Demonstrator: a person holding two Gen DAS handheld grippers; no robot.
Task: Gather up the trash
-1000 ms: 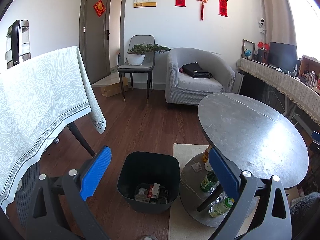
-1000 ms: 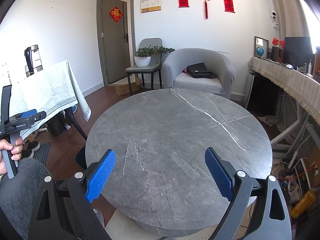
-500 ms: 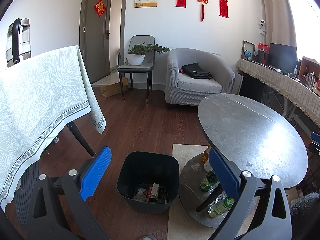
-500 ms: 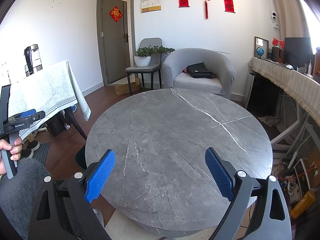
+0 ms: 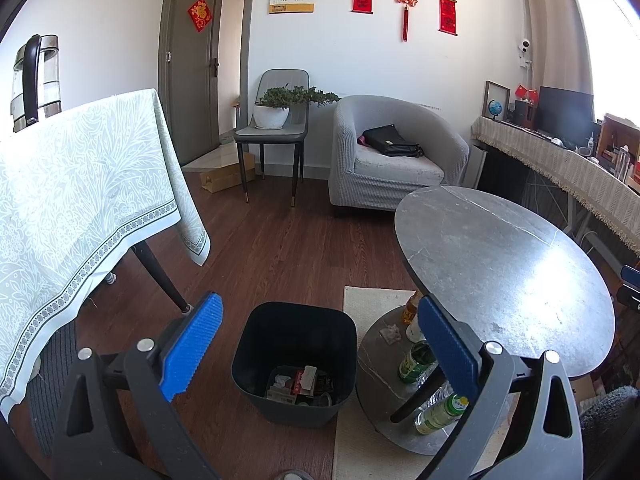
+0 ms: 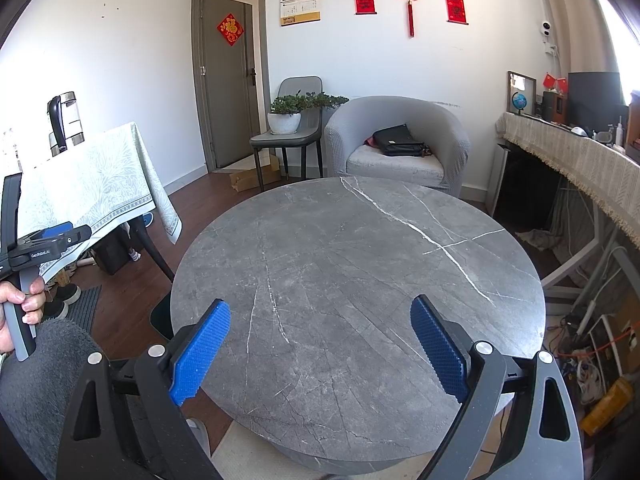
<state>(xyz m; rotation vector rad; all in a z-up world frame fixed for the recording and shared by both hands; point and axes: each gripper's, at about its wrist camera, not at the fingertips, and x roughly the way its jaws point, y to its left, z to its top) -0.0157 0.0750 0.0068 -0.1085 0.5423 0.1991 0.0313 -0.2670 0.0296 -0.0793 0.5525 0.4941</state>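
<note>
A black trash bin (image 5: pixel 295 332) stands on the wood floor and holds several pieces of trash (image 5: pixel 301 384) at its bottom. My left gripper (image 5: pixel 320 344) is open and empty, held above the bin. My right gripper (image 6: pixel 320 344) is open and empty, held above the near edge of the round grey marble table (image 6: pixel 360 264). The tabletop also shows in the left wrist view (image 5: pixel 500 264). The left gripper shows at the left edge of the right wrist view (image 6: pixel 48 240), held by a hand. A corner of the bin (image 6: pixel 162 320) peeks out beside the table.
Several bottles (image 5: pixel 416 360) and a crumpled scrap (image 5: pixel 390 332) sit on the table's lower shelf (image 5: pixel 376 376). A table with a pale green cloth (image 5: pixel 80 208) stands at the left. A grey armchair (image 5: pixel 396 156), a chair with a plant (image 5: pixel 276 120) and a side counter (image 6: pixel 580 160) line the room.
</note>
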